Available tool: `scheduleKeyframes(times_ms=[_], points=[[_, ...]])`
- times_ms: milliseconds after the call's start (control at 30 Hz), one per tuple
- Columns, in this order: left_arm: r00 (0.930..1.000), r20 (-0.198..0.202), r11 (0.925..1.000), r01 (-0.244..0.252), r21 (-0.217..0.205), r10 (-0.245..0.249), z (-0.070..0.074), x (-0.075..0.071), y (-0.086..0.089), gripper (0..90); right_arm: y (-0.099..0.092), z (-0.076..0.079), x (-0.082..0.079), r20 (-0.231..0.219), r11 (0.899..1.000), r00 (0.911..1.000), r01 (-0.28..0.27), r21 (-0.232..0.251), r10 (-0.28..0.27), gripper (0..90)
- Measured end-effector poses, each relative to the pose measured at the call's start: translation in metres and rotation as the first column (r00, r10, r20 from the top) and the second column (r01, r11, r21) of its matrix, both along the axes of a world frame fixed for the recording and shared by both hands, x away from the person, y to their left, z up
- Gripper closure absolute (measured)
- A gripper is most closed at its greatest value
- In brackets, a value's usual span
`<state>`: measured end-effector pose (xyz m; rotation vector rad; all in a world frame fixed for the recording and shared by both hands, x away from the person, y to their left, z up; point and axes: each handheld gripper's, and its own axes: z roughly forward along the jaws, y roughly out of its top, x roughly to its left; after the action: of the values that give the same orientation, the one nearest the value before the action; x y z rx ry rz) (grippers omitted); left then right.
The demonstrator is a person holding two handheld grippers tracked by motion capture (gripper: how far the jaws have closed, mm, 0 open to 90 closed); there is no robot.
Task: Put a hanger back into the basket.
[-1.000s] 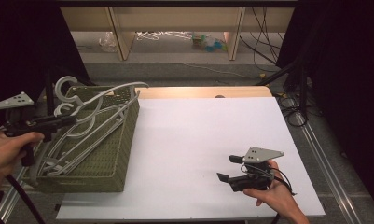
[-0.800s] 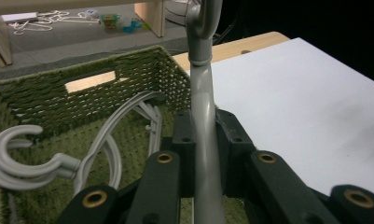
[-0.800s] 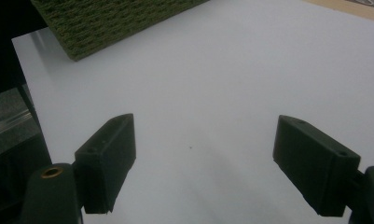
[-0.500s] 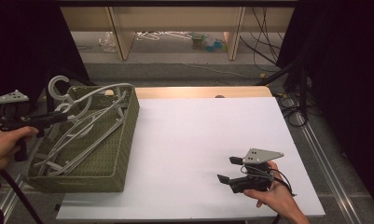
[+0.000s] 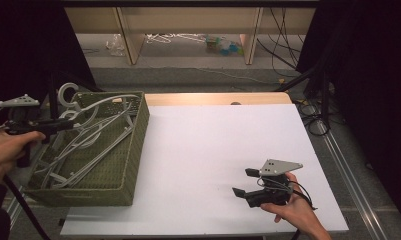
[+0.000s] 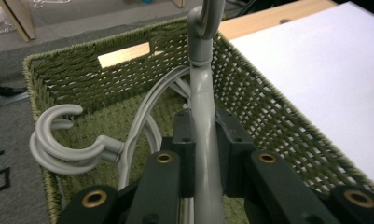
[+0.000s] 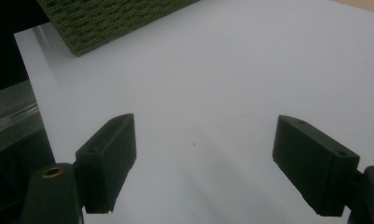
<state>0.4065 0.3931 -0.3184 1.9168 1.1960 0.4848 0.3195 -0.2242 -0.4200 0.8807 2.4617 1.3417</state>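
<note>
Grey hanger (image 6: 204, 140) clamped by left gripper (image 6: 204, 154); right gripper (image 7: 222, 163) agape.

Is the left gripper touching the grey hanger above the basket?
Touching. In the left gripper view, the left gripper has its fingers pressed on both sides of the grey hanger, above the green basket.

It looks like a lab: black curtains (image 5: 28, 55) flank a white table (image 5: 218, 145), with loose cables (image 5: 288, 45) on the far floor.

Left gripper (image 6: 204, 154) clamped tight, right gripper (image 7: 222, 163) wide apart, low.
</note>
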Motion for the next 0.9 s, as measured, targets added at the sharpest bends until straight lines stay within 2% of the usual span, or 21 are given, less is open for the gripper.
scheduleKeyframes(times_ms=[333,367,400,500,567,700,800,900], points=[[0.9980,-0.060,0.9991,0.023,0.036,-0.021,-0.012,0.018,-0.011,78.7,0.000,-0.001,0.000,0.000,1.000,1.0000,-0.003,-0.004,0.003,22.6],[0.9980,-0.061,0.9988,0.020,0.045,-0.017,-0.014,0.020,-0.012,78.7,0.000,0.000,0.000,-0.003,1.000,1.0000,-0.004,-0.005,0.004,22.6],[0.9958,-0.085,0.9952,0.039,0.089,-0.032,-0.015,0.023,-0.010,78.7,0.000,-0.001,0.000,0.000,1.000,1.0000,-0.005,-0.007,0.005,22.6],[0.9940,-0.106,0.9931,0.041,0.110,-0.029,-0.021,0.028,-0.012,78.7,0.000,-0.001,0.000,-0.005,1.000,0.9999,-0.012,-0.011,0.012,22.7],[0.9942,-0.107,0.9901,0.031,0.137,-0.017,-0.024,0.030,-0.014,78.7,0.000,-0.001,0.000,-0.004,1.000,0.9999,-0.013,-0.014,0.013,22.7],[0.9933,-0.116,0.9867,0.020,0.161,-0.001,-0.031,0.034,-0.017,78.7,0.000,-0.001,0.000,-0.003,1.000,0.9999,-0.012,-0.015,0.012,22.7],[0.9918,-0.127,0.9855,0.009,0.169,0.013,-0.036,0.035,-0.019,78.8,0.000,-0.001,0.000,0.002,1.000,1.0000,-0.009,-0.015,0.009,22.7],[0.9906,-0.135,0.9881,-0.002,0.154,0.023,-0.040,0.034,-0.017,78.7,-0.001,-0.001,0.000,0.000,1.000,1.0000,-0.007,-0.013,0.007,22.7]])
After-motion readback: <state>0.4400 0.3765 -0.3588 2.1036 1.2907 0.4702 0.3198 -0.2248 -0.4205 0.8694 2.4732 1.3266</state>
